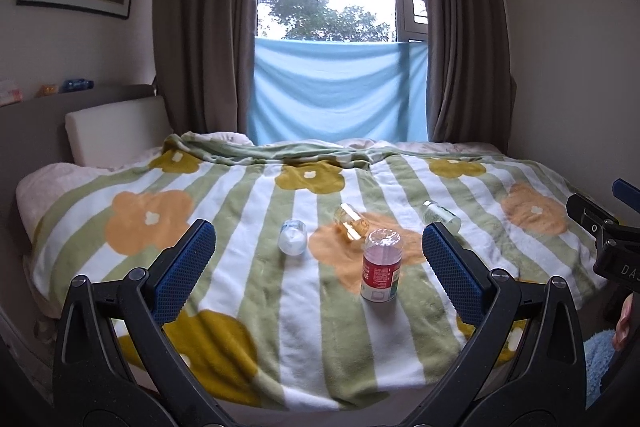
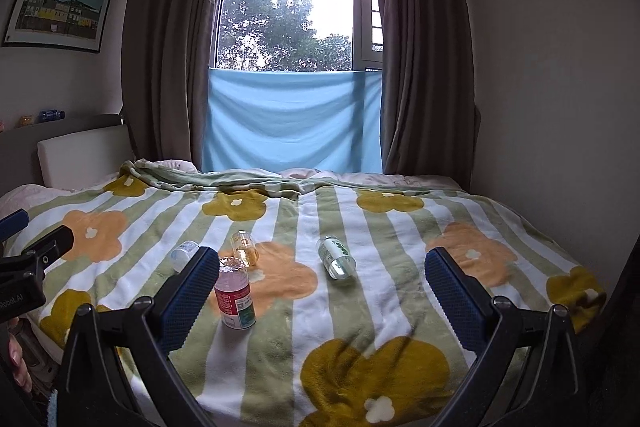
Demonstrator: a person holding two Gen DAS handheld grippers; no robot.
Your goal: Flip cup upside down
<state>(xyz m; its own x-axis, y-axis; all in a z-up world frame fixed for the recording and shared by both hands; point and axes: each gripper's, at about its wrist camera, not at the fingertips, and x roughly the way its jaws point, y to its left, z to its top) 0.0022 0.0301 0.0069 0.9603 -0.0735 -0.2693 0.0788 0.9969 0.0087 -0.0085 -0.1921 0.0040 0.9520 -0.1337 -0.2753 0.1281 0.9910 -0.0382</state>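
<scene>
**One cup stands flipped on the bed; three lie on their sides**

Four small clear plastic cups sit near the centre of both views on a plush blanket (image 1: 248, 267) striped green and white with orange and mustard flowers. The red-labelled cup (image 1: 380, 267), lower centre, stands upright with its closed base on top, so it appears already turned over. Behind it the amber cup (image 1: 352, 223), the white-labelled cup (image 1: 293, 235) at left and the green-labelled cup (image 2: 336, 257) at right lie tipped over, so that work, if they count, looks unfinished. The left gripper (image 1: 318, 259) and right gripper (image 2: 320, 291) hang low in the foreground, jaws spread wide, blue ribbed pads (image 1: 184, 267) holding nothing. The soft, yielding fleece seems likely to leave light cups unsteady.
</scene>
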